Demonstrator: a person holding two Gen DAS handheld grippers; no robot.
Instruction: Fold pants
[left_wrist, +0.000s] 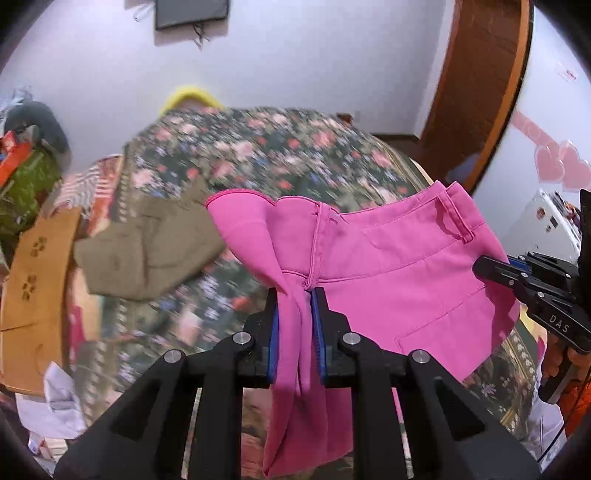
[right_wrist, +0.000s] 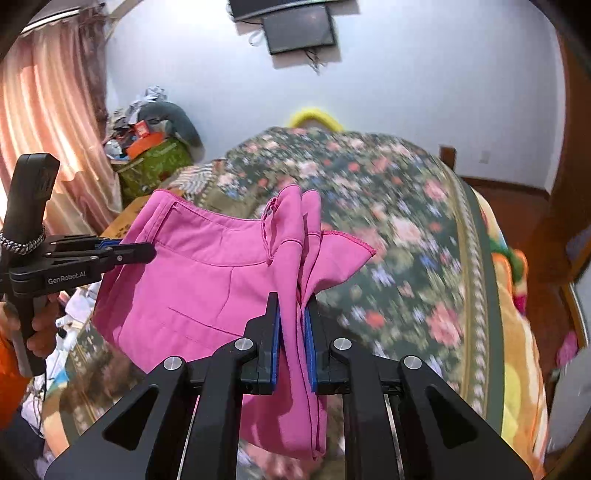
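Bright pink cotton pants (left_wrist: 399, 266) hang pinched by both grippers.
Left gripper (left_wrist: 294, 332) and right gripper (right_wrist: 292, 336) both clamp bunched cloth; only the left view shows the folded olive garment (left_wrist: 147, 251).

The pants (left_wrist: 399, 266) are seen to be bright pink throughout, stitched in matching pink thread. The left gripper (left_wrist: 294, 332) and the right gripper (right_wrist: 291, 332) are black, each faced with blue pads (left_wrist: 274, 343), and silver bolt heads are set in the black frames. The bed cover (right_wrist: 399, 229) is printed with pink, red and blue flowers on dark green. An olive-brown garment (left_wrist: 147, 251) is laid on it. The wall (right_wrist: 424, 74) is painted pale lavender, and the curtain (right_wrist: 48, 110) is salmon pink.
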